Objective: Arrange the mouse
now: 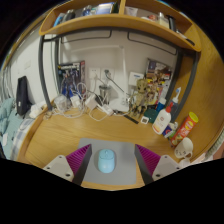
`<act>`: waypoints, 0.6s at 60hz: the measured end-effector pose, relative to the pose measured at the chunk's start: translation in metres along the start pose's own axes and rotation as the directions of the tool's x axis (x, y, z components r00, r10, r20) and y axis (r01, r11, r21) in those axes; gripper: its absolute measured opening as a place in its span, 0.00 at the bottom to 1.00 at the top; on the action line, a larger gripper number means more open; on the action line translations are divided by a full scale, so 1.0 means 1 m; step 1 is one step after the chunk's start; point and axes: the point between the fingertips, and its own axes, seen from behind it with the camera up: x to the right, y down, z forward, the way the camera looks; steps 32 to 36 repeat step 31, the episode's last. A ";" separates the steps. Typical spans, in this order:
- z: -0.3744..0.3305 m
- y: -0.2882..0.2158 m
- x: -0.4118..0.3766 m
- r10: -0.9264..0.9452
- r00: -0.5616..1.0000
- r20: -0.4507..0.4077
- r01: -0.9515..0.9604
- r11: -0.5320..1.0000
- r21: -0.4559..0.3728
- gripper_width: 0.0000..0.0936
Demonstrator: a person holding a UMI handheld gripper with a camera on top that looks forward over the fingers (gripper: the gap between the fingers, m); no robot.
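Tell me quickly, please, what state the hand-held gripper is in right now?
Hand-held gripper: open; the light blue mouse stands between its fingers on the desk, a gap at each side.

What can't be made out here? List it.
- Mouse: near end hidden below the gripper view; contact with the hand-held gripper pads unclear.
- Bottles beyond the right finger: labels too small.
- Cables by the wall: tangled, endpoints untraceable.
- Shelf: contents blurred.

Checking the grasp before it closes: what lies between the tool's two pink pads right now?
In the gripper view, the light blue mouse stands between the pads of the open tool, resting on the wooden desk.
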 end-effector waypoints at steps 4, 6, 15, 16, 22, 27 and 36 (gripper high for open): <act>-0.017 -0.013 0.000 0.009 1.000 0.015 -0.009 1.000 0.027 0.92; -0.024 -0.018 0.001 0.018 1.000 0.024 -0.019 0.999 0.038 0.92; -0.052 -0.034 0.005 0.050 0.998 0.048 -0.054 0.994 0.094 0.92; -0.055 -0.034 0.006 0.050 0.997 0.052 -0.055 0.994 0.096 0.92; -0.069 -0.028 0.007 0.043 0.997 0.065 -0.049 0.994 0.097 0.92; -0.077 -0.020 0.007 0.029 0.997 0.066 -0.035 0.995 0.094 0.92; -0.080 -0.013 0.006 0.031 0.997 0.069 -0.037 0.996 0.087 0.92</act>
